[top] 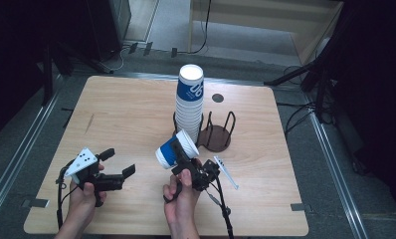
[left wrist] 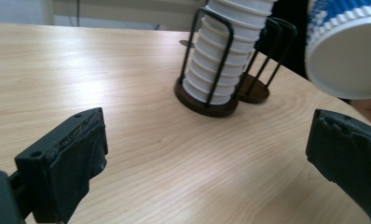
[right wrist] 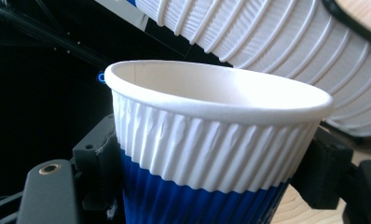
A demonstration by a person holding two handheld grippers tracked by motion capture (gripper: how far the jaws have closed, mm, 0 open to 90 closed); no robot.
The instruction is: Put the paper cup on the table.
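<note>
Looking from above, the cup stack (top: 189, 102) is standing in its rack (top: 221, 134). The right gripper (top: 182, 155) is clamping a tilted cup (top: 176, 148); the left gripper (top: 117, 164) is gaping wide, holding nothing.

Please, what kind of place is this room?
Probably a lab or studio set up for recording, not a café. A plain wooden table stands on grey carpet, cables run over the floor behind it, and dark stands surround it. On it are only a stack of paper cups and wire holders.
</note>
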